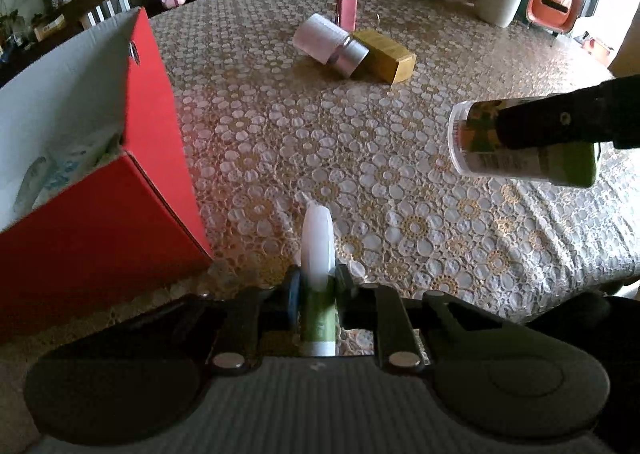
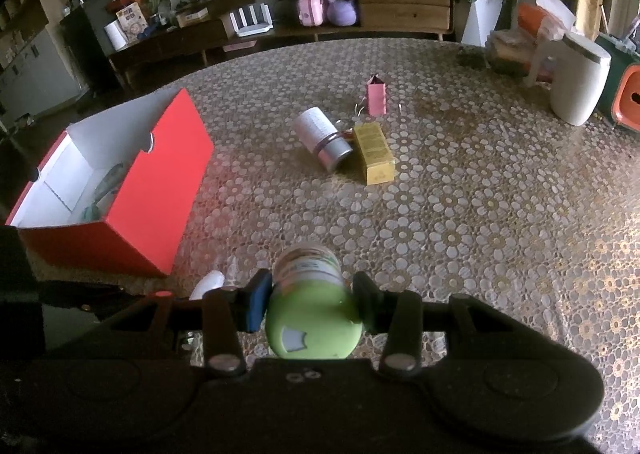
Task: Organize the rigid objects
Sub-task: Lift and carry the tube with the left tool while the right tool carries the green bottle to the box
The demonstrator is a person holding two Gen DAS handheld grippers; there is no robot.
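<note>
My left gripper [image 1: 316,280] is shut on a slim white-and-green tube [image 1: 317,250] that points away over the lace tablecloth, just right of the red box [image 1: 120,189]. My right gripper [image 2: 310,292] is shut on a green-capped bottle [image 2: 310,296]; that bottle [image 1: 520,139] also hangs at the right of the left wrist view, above the cloth. The tube's white tip [image 2: 208,284] peeks out left of the right gripper. Mid-table lie a white cylinder with a silver cap [image 2: 322,141], a yellow carton [image 2: 374,153] and a small pink carton [image 2: 376,93].
The red box [image 2: 132,189] is open, white inside, with packets at its bottom. A white jug [image 2: 576,77], an orange-and-green container [image 2: 624,97] and bagged items stand at the far right of the table [image 2: 480,213]. A sideboard with a kettlebell runs behind.
</note>
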